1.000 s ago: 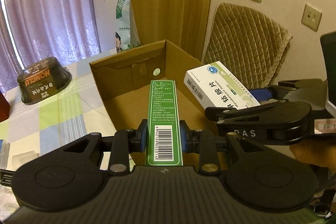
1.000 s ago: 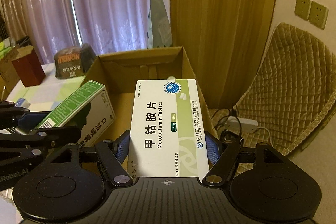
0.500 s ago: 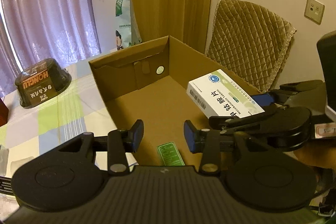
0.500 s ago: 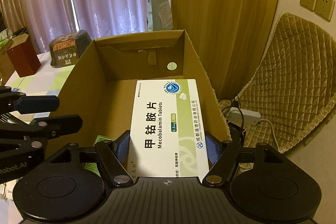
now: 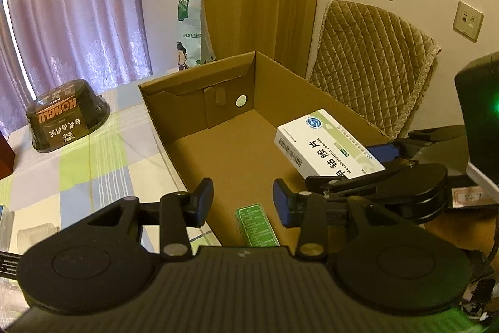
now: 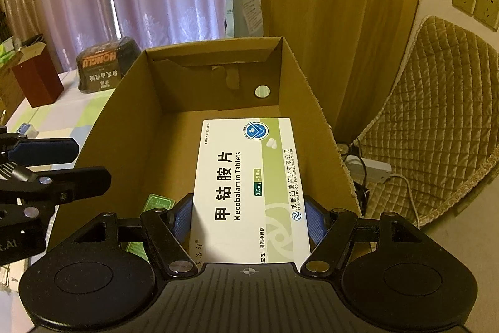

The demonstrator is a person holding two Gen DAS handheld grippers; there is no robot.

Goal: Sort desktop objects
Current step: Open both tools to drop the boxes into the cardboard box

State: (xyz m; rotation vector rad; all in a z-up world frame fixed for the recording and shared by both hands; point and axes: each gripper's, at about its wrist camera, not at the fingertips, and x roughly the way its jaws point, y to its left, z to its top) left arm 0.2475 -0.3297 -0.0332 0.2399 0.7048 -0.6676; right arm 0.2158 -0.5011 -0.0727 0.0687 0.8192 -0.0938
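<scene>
Left gripper (image 5: 243, 202) hanging released above green box (image 5: 256, 226) lying in cardboard box (image 5: 199, 89), right gripper (image 6: 248, 216) grasping white medicine box (image 6: 246, 186).

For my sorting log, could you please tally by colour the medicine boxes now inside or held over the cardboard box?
Green: 1, the green box lying on the floor of the cardboard box.
White: 1, the white tablet box held in the right gripper above it.
Total: 2.
</scene>
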